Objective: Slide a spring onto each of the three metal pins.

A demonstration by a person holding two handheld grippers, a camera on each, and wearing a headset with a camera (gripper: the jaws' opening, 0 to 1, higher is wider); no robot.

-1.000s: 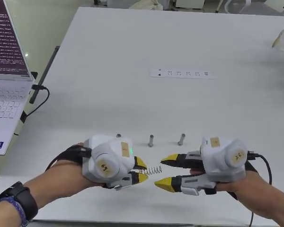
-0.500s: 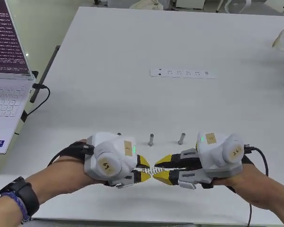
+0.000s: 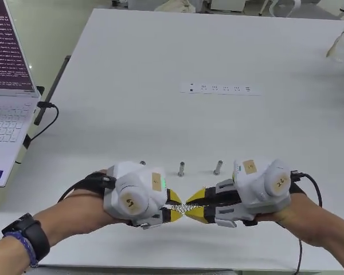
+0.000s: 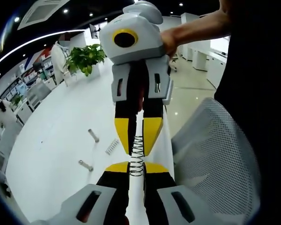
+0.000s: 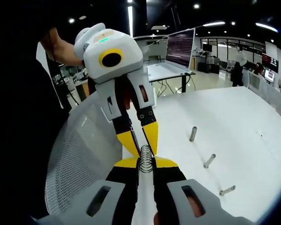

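Note:
A small coil spring (image 3: 182, 208) hangs level between my two grippers, low over the table's near edge. My left gripper (image 3: 173, 211) is shut on its left end. My right gripper (image 3: 194, 207) faces it tip to tip and is shut on the other end. The left gripper view has the spring (image 4: 137, 157) running from my own yellow tips (image 4: 136, 168) up into the opposite jaws. In the right gripper view the spring (image 5: 145, 159) sits between my tips (image 5: 146, 163). Three metal pins (image 3: 142, 163) (image 3: 181, 169) (image 3: 218, 167) stand in a row just beyond. The farthest pin (image 5: 193, 133) looks ribbed like a coil.
A white power strip (image 3: 221, 89) lies further back on the white table (image 3: 160, 103). A laptop (image 3: 6, 91) with a cable (image 3: 46, 109) sits at the left edge. A mesh chair (image 4: 215, 154) is below the near edge. A coiled piece (image 4: 112, 146) lies near the pins.
My right gripper, open and apart from the spring a second ago, has moved left and shut on the spring's free end. The left gripper has kept its hold.

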